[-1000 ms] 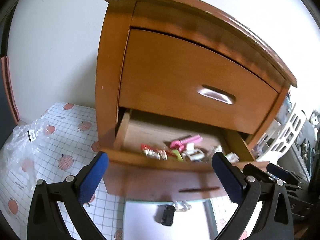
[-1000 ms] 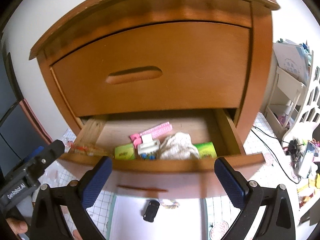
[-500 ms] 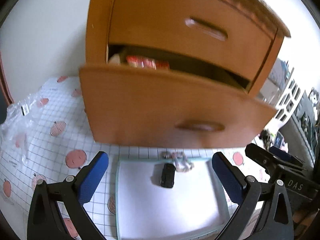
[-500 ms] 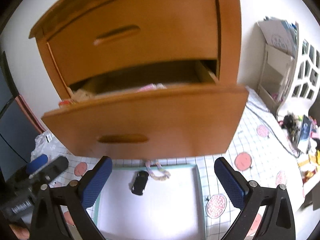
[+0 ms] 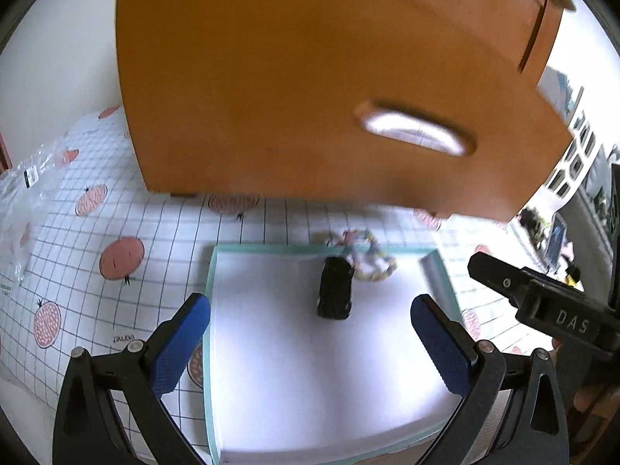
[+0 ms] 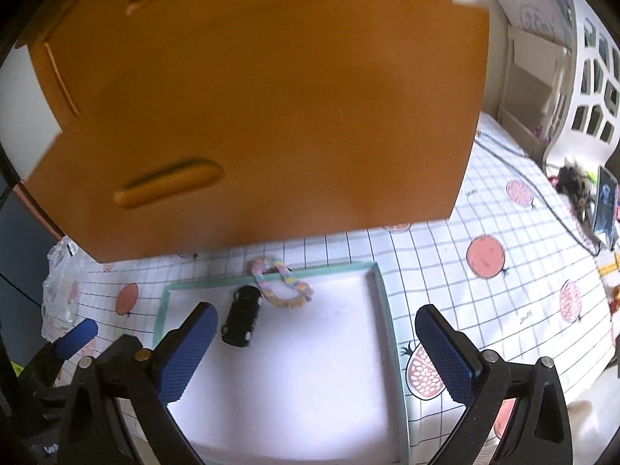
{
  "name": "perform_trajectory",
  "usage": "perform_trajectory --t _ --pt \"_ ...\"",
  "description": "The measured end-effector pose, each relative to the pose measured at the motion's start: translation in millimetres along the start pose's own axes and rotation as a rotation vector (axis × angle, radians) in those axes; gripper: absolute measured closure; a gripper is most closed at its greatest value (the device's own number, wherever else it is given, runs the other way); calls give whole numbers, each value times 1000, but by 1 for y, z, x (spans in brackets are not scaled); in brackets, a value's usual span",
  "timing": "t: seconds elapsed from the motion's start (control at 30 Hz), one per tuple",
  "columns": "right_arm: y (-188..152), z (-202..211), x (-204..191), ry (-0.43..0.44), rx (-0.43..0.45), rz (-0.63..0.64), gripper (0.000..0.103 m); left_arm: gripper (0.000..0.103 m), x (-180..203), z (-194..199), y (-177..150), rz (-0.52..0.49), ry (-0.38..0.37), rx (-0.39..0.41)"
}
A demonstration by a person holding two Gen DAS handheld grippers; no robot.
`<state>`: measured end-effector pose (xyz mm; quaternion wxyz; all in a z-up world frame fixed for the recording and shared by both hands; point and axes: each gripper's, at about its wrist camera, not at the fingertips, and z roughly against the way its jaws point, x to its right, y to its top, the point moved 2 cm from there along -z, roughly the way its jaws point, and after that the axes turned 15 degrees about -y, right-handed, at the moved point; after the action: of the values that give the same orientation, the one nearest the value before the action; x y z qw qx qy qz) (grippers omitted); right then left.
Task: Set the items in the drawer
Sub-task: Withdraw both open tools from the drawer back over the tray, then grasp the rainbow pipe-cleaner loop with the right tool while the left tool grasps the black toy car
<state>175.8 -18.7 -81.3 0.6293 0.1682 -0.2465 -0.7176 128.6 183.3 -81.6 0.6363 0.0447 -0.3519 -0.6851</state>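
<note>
Change: both views have dropped from the open drawer's contents to the floor in about 1 s; drawer front [image 5: 310,89] now fills the far field, interior hidden.
Meaning: likely a return trip for more items.
Tray [image 6: 381,298]: near, on the fruit-print mat [image 6: 515,271].
Items left: 2, a black toy car [image 6: 242,316] and a pastel braided loop [image 6: 281,285] draped over the far rim.
Left gripper [image 5: 310,345]: spread wide, empty.
Right gripper [image 6: 316,352]: spread wide, empty, touching nothing.

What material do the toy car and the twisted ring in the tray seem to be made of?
The car looks like glossy black hard plastic or painted metal; light glints on its roof. The ring seems soft, matte rope or fabric: pastel strands twist together. Blur leaves both uncertain.
</note>
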Motion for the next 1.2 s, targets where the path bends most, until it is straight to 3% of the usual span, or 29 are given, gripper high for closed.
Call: perform_trajectory --t 0.33,0.77,0.87,0.93,1.13,1.2 --pt "-23 -47 7 -3 -97 -29 0 0 -10 -41 -19 -15 57 -81" --pt "-26 -75 0 47 -115 -34 0 1 -24 -89 -16 5 53 -143" --pt "-24 -83 0 56 -118 -40 6 3 -23 -96 -15 -11 51 -145" --pt "-22 -87 0 64 -111 -39 11 10 -22 -101 -14 -21 45 -153" --pt "-18 -101 -9 73 -96 11 24 14 -22 -109 -8 -29 37 -156" --pt "-18 -102 -13 70 -84 35 30 21 -20 -111 -6 -46 37 -159"
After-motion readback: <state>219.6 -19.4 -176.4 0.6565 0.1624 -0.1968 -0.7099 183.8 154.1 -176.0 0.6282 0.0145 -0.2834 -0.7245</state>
